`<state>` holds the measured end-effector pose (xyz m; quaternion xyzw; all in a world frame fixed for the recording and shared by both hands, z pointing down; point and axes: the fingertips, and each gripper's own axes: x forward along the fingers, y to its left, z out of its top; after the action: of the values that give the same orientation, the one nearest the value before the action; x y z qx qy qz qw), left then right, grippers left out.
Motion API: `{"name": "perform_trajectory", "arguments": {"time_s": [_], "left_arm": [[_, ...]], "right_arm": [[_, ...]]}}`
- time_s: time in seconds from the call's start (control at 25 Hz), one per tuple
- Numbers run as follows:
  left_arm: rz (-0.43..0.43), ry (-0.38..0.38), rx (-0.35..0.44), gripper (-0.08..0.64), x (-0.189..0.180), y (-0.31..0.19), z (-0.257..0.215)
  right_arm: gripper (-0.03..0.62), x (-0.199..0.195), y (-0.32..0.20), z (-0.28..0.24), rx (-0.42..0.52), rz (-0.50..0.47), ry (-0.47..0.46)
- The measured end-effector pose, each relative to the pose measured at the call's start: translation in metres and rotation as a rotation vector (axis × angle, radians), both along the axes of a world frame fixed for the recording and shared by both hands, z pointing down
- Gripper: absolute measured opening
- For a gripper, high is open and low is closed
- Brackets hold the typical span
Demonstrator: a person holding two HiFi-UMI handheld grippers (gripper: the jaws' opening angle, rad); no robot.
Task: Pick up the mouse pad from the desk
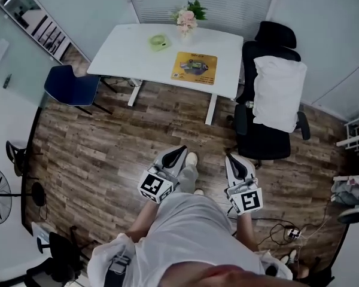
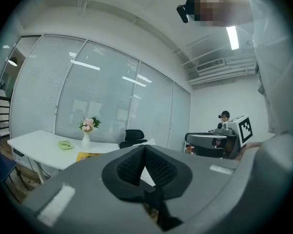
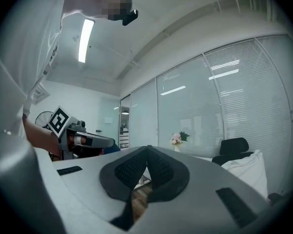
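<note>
Pointing roughly level toward the far end of the room, the left tool (image 1: pixel 178 152) has its two dark pads pressed together at the tips, with nothing between them. The right tool (image 1: pixel 233 160), held just beside it, has its pads closed in the same way and is also empty. Both sit in front of the person's (image 1: pixel 185 232) body, each with its marker cube nearest the person, above the wooden floor (image 1: pixel 107 148).

Well apart from both tools, the white table (image 1: pixel 131 49) stands against the blinds. The mouse pad (image 1: pixel 194 68), yellow-orange with a printed picture, lies flat on the table toward its right end, touched by neither tool. To its left on the same surface is a small green object (image 1: pixel 159 41), too small to identify, perhaps a dish. A vase of flowers (image 1: pixel 187 20) stands at the table's back edge.

A black office chair (image 1: pixel 269 139) with a white cushion (image 1: pixel 279 91) is at the right end of the table, and a blue chair (image 1: pixel 72 85) at the left end.
</note>
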<state>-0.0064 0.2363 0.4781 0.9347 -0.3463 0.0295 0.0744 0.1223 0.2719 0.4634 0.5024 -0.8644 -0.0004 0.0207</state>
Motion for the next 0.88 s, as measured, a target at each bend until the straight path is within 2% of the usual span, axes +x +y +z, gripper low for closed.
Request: {"name": "perform_trajectory", "arguments": {"time_s": [0.28,0.44,0.64,0.88], "left_arm": [[-0.010,0.025,0.034,-0.014,-0.002,-0.101,-0.002],[0.004,0.048,0.069,-0.014,-0.004,-0.166,-0.018],[0.010,0.060,0.067,-0.014,-0.022,-0.230,-0.021],[-0.031,0.075,0.045,-0.014,-0.037,-0.276,-0.014]], "right_arm": [[-0.002,-0.012,-0.093,-0.002,0.005,-0.055,0.112],[-0.002,-0.004,-0.161,-0.009,-0.006,-0.025,0.089],[-0.002,-0.004,-0.224,-0.005,-0.048,0.035,0.039],[-0.002,-0.011,-0.273,0.004,-0.103,0.001,0.055]]}}
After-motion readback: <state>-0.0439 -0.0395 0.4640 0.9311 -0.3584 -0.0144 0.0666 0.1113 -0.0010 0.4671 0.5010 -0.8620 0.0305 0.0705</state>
